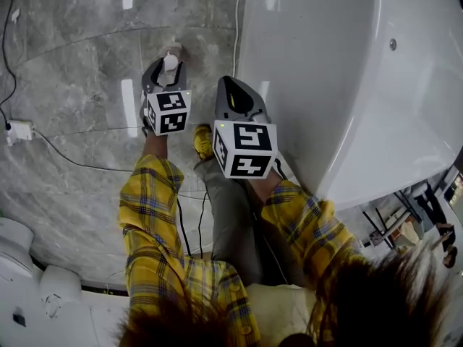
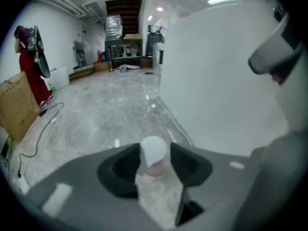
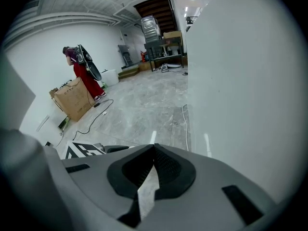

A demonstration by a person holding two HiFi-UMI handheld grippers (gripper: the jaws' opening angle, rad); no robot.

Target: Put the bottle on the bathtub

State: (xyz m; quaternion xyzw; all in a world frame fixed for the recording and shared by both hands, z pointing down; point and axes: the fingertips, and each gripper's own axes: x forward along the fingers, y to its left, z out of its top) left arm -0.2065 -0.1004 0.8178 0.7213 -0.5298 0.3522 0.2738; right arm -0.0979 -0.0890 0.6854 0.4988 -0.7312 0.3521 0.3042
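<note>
Small white-capped bottle [image 2: 154, 153] stands upright on the grey marble floor [image 1: 72, 85], right between the spread jaws of my left gripper [image 1: 168, 69]; the pads flank the cap and, as far as I can see, do not press it. Right gripper [image 3: 154, 147] sits just beside, jaws pressed together on nothing. I judge the left is the nearer hand: close across the upright axis, then carry up and right to the glossy white bathtub [image 1: 304, 85]

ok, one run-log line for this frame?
left gripper: open, white-capped bottle between jaws | right gripper: shut, empty | bathtub: to the right, bottle not yet on it
</note>
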